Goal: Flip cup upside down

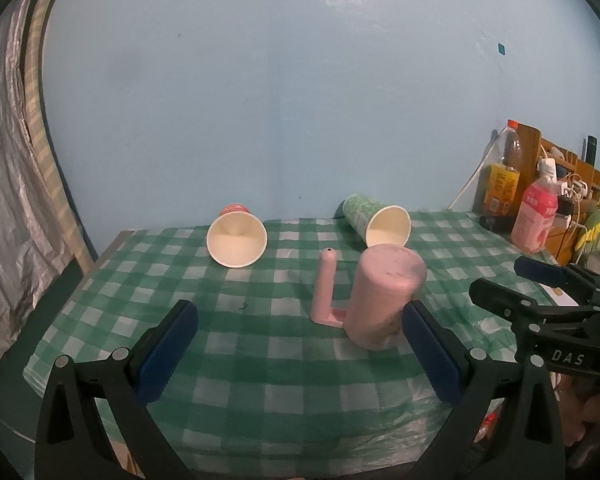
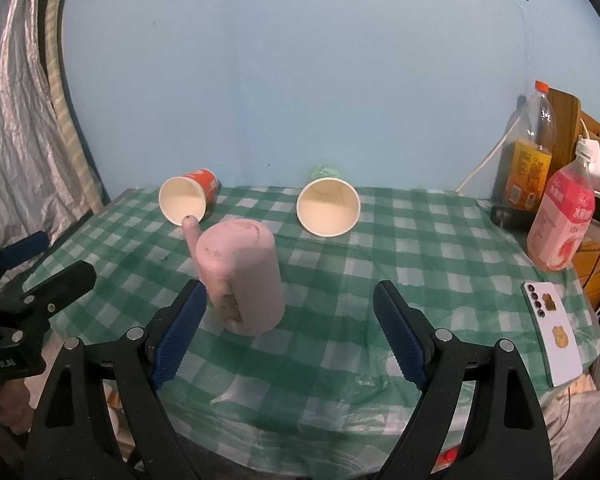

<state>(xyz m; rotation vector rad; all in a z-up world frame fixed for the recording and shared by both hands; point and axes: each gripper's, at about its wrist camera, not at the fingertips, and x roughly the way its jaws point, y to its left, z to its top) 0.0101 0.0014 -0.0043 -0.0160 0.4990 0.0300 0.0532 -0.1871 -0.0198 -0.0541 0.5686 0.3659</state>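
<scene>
**A:** Where is the cup sitting relative to the tools?

**B:** The pink plastic cup with the long handle (image 1: 384, 300) is standing on the green-checked table (image 1: 260, 360) near its front edge. It is lying between the two tools. In the left wrist view it is showing just beside the right-hand finger of the left tool (image 1: 298, 320). In the right wrist view it is showing just beside the left-hand finger of the right tool (image 2: 290, 300). Both tools are gaping wide and carrying nothing.

**A:** And its axis?

**B:** It is standing upright with the closed flat end up and the mouth down on the cloth, so it is already lying as the task wants. Its handle is rising on the far-left side. I am judging neither tool clearly nearer.

**A:** What about the other cups?

**B:** A red paper cup (image 1: 236, 244) and a green-patterned paper cup (image 1: 376, 220) are lying on their sides near the back wall. Their mouths are facing the tools and their axes are running front to back. If either is the one meant, it is not lying inverted.

**A:** Is there room to move?

**B:** Open cloth is stretching between the pink cup and the paper cups. A white phone (image 2: 552, 332) and bottles are crowding the right edge.
</scene>
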